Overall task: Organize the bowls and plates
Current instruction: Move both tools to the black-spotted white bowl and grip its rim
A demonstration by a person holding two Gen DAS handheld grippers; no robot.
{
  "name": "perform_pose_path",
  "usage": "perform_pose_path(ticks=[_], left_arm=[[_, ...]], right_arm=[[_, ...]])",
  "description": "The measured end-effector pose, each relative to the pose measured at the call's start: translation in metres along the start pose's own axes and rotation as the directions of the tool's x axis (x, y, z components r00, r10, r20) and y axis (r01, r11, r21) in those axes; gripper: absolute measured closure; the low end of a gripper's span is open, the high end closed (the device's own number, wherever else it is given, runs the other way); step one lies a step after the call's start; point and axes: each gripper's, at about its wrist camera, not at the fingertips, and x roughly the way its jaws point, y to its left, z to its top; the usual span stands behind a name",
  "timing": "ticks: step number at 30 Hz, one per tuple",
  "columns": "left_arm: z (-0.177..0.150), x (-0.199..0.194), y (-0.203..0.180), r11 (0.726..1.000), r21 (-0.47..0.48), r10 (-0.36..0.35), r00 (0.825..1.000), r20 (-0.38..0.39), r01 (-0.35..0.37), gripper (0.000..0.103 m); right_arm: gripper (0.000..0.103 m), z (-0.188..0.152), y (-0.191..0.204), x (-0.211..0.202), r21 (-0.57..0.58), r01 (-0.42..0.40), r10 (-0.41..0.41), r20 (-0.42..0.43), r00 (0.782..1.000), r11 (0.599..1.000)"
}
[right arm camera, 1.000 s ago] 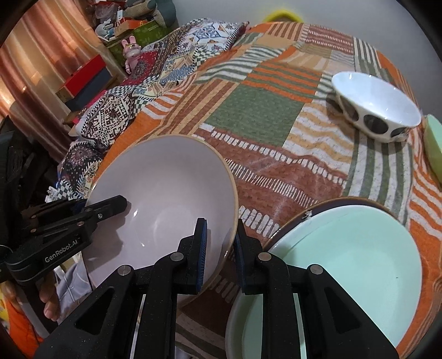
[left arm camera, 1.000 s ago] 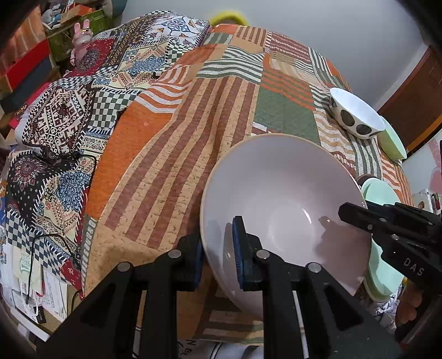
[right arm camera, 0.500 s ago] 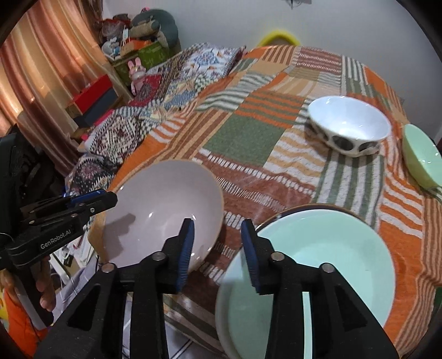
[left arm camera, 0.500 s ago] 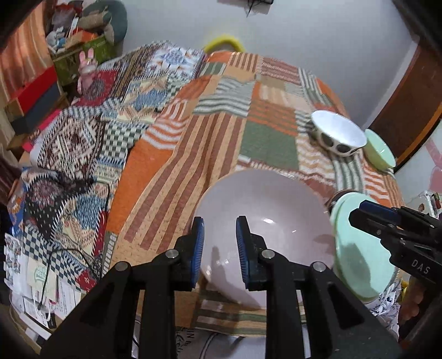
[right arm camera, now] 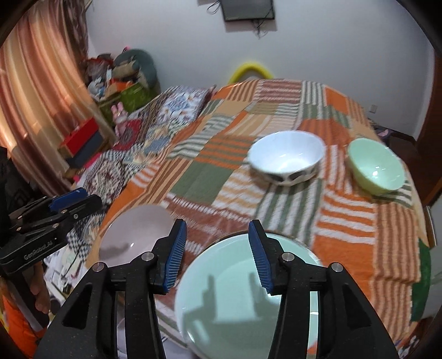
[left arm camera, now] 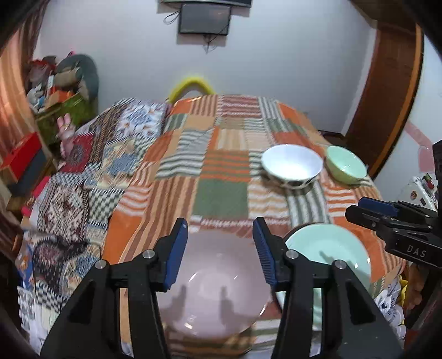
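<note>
Left tongs point(left arm camera: 219, 245) and right tongs point(right arm camera: 216, 248), just opening, stand apart and empty above pink bowl point(left arm camera: 218, 287) and green plate point(right arm camera: 237, 298).

Table covered by striped patchwork cloth point(left arm camera: 221, 171); dark screen point(left arm camera: 204, 18) mounted on white wall; red box point(right arm camera: 80, 136) stacked beside pink curtain point(right arm camera: 36, 110)
</note>
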Motion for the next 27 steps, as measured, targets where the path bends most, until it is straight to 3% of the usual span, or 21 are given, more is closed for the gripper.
perform_pose_path(ticks=[8, 11, 16, 22, 27], left_arm=[[0.035, 0.016, -0.033, 0.998, 0.048, -0.044, 0.999, 0.033, 0.042, 0.037], [0.048, 0.031, -0.041, 0.998, 0.048, -0.047, 0.998, 0.033, 0.045, 0.036], [0.071, 0.070, -0.050, 0.996, 0.018, -0.086, 0.996, -0.027, 0.086, 0.036], [0.091, 0.113, -0.058, 0.998, 0.016, -0.064, 0.996, -0.063, 0.065, 0.036], [0.103, 0.154, -0.064, 0.995, -0.012, -0.102, 0.987, -0.126, 0.102, 0.036]], right_arm=[[0.050, 0.015, -0.041, -0.020, 0.059, 0.061, -0.065, 0.072, 0.995, 0.996], [0.048, 0.022, -0.059, -0.023, 0.084, 0.085, -0.092, 0.087, 0.992, 0.993], [0.048, 0.034, -0.081, -0.016, 0.112, 0.112, -0.122, 0.086, 0.989, 0.987], [0.048, 0.048, -0.099, 0.005, 0.124, 0.137, -0.146, 0.070, 0.987, 0.983], [0.048, 0.057, -0.113, 0.030, 0.136, 0.132, -0.138, 0.035, 0.990, 0.982]])
